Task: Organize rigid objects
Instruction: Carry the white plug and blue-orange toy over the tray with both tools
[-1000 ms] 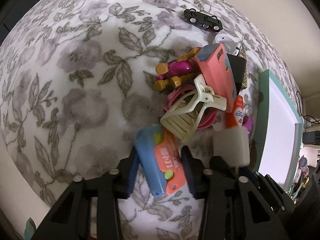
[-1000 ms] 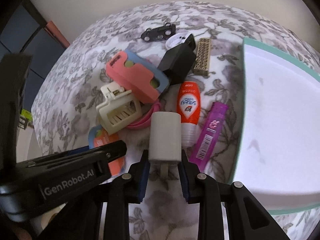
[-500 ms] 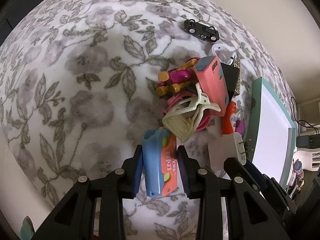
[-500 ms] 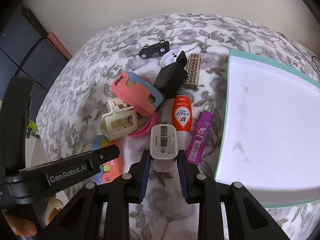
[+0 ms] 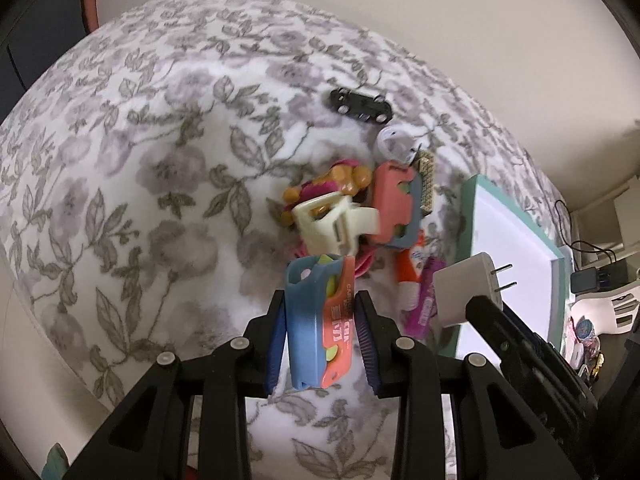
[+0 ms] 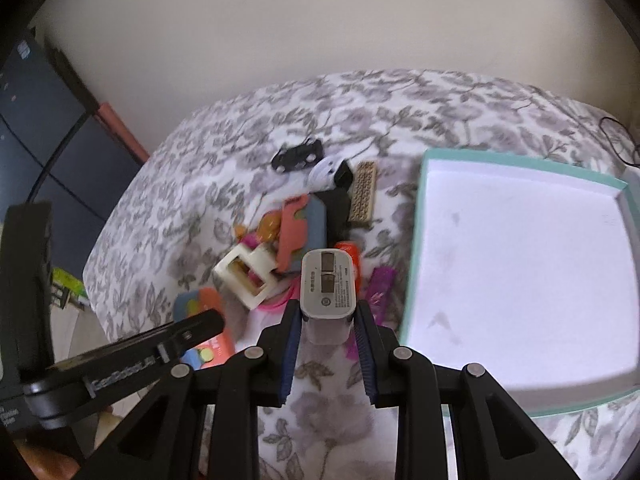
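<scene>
Two handheld grippers work above a bed covered in a grey floral blanket (image 5: pixel 160 184). The left gripper (image 5: pixel 320 320) is clamped on a blue and orange plastic case (image 5: pixel 318 324), held on edge between its blue-padded fingers (image 5: pixel 276 344), raised above the blanket. The right gripper (image 6: pixel 327 334) is clamped on a white charger plug (image 6: pixel 329 292), label side up; in the left wrist view its two metal prongs point right, toward the tray.

A pile of small objects lies in the middle of the blanket. A cream hair claw clip (image 5: pixel 334 224) sits nearest the left gripper, touching a pink and blue case (image 5: pixel 396 210) to its right. Behind the clip is a magenta toy with tan knobs (image 5: pixel 332 184). An orange tube (image 5: pixel 408 268) and a purple packet (image 5: pixel 424 300) lie side by side at the pile's right edge. A tan studded brick (image 6: pixel 363 196) rests at the far side beside a black block (image 6: pixel 336 200) and a white round piece (image 6: pixel 326 170). A black toy car (image 5: pixel 360 106) lies farther off, apart from the pile.

To the right of the pile sits a shallow white tray with a teal rim (image 6: pixel 414 240)
</scene>
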`<state>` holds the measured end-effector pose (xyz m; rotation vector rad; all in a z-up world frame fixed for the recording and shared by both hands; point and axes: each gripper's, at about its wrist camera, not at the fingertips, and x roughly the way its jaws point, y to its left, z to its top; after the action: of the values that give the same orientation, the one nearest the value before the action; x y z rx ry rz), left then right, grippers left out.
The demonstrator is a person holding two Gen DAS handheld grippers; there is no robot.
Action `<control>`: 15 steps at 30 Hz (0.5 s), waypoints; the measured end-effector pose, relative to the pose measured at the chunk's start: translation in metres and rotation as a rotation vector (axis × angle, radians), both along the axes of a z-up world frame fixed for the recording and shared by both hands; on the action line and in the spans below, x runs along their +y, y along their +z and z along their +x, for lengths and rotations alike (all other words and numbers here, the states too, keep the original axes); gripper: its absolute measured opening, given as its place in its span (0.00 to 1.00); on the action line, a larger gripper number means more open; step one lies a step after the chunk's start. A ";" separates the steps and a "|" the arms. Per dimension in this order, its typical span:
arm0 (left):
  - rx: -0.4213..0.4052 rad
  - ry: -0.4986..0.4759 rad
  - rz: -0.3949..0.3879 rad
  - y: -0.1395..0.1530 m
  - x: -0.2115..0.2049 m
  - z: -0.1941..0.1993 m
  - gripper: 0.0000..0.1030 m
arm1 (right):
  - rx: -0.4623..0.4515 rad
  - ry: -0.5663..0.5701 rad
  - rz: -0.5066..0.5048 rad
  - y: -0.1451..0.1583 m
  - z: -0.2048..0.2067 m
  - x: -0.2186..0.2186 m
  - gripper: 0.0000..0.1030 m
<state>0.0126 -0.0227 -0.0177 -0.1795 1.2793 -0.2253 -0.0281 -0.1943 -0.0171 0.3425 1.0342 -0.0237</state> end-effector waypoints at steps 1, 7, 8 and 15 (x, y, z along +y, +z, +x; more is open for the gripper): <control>-0.013 -0.003 0.003 0.004 -0.003 0.000 0.34 | -0.006 -0.013 -0.002 0.002 -0.001 -0.003 0.28; -0.028 -0.059 -0.010 0.022 -0.044 0.012 0.34 | -0.032 -0.121 -0.059 0.012 -0.004 -0.034 0.28; -0.030 -0.068 -0.008 0.023 -0.051 0.014 0.34 | -0.031 -0.143 -0.074 0.013 -0.005 -0.040 0.28; -0.041 -0.186 -0.019 0.032 -0.119 0.022 0.34 | -0.055 -0.302 -0.160 0.025 -0.011 -0.089 0.28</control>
<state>0.0345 -0.1418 0.0143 -0.0717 1.2535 -0.3988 -0.0394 -0.2829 0.0082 0.3483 0.9123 -0.3649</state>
